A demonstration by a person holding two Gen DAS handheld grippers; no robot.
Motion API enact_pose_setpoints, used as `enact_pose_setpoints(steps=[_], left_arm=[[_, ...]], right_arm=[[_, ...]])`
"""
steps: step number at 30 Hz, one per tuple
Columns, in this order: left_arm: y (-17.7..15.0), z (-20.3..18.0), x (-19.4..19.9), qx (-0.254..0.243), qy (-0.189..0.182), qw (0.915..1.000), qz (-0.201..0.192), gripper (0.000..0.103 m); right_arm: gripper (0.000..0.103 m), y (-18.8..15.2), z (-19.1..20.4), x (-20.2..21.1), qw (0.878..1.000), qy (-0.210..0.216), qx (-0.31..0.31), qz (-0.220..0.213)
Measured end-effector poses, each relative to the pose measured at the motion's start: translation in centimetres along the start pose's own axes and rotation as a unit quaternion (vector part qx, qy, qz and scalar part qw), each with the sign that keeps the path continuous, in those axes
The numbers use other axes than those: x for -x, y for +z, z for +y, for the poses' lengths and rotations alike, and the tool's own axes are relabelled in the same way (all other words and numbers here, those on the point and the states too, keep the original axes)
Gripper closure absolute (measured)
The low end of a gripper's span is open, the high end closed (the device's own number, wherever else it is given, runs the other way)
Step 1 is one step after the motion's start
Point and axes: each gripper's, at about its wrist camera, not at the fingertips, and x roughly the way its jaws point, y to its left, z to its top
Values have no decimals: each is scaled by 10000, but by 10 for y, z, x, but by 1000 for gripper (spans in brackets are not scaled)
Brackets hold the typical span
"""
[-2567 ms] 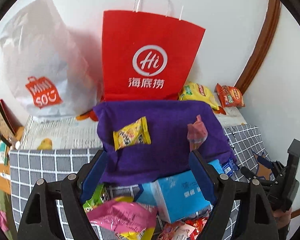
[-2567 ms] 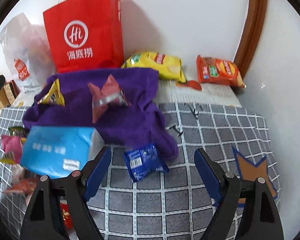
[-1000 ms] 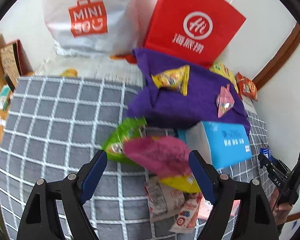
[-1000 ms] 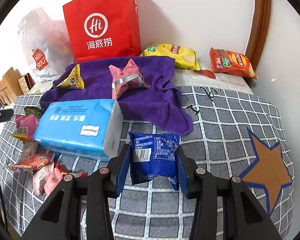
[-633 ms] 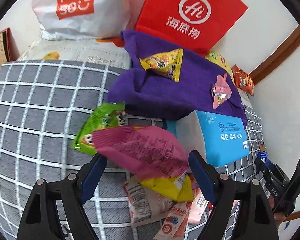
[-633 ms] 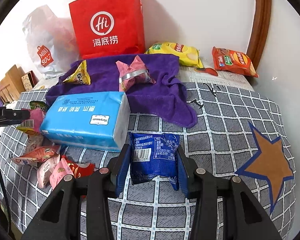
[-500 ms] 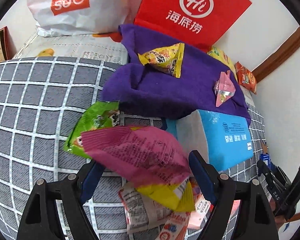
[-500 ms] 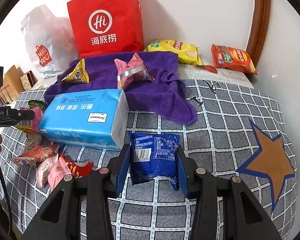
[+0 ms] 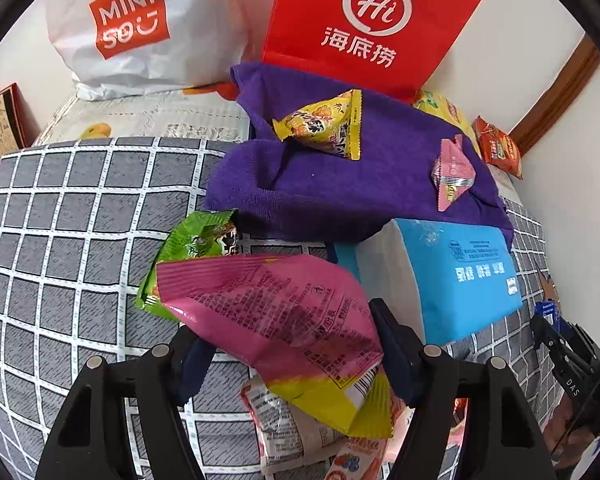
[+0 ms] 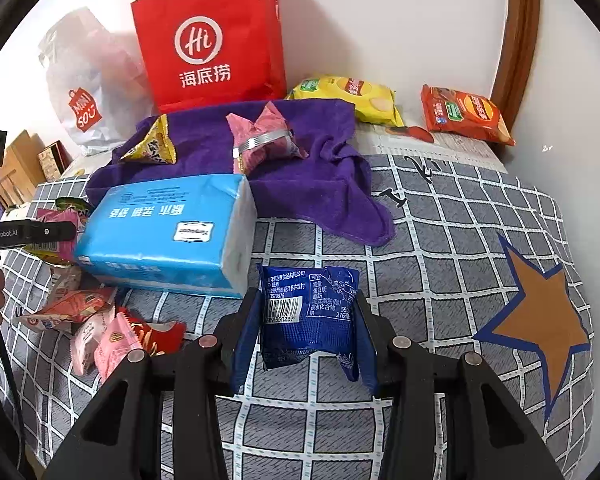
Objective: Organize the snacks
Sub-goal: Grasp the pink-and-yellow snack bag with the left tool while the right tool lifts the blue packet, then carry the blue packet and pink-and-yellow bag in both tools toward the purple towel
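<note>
Right now your left claw [image 9: 290,346] is closing around the pink snack bag [image 9: 276,312], which sits low in the centre of the left wrist view, lying across the small packets heaped on the grid-patterned cloth [image 9: 80,208]. The blue pads flank the bag's sides, but whether they press on it yet cannot be told, so treat it as not yet gripped. Your right claw [image 10: 306,330] is clenched on the blue snack packet [image 10: 310,312], at lower centre of the right wrist view, just below the blue tissue pack [image 10: 168,228]. Both bags look light, puffy and glossy, so expect them to crumple and slide rather than resist. On the pink bag, take hold across the flat body near the middle, not at the yellow sealed end [image 9: 336,400], which would fold and let the bag swing. The contents are probably brittle, so squeeze just enough to hold. The green snack bag [image 9: 192,248] touches the pink one at upper left, and it may drag along when you lift. The purple towel [image 9: 340,184], in the upper middle of both views, already carries a yellow snack bag [image 9: 324,124] and a small pink wrapped snack [image 9: 452,172], and looks like the gathering spot.
</note>
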Motion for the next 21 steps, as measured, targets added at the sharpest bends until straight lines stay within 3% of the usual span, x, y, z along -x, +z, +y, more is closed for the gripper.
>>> enact_pose_setpoints(steps=[21], left_arm=[[-31, -6, 69, -282, 190, 9975, -626, 36]], right_arm=[[60, -9, 26, 49, 9990, 75, 179, -402]])
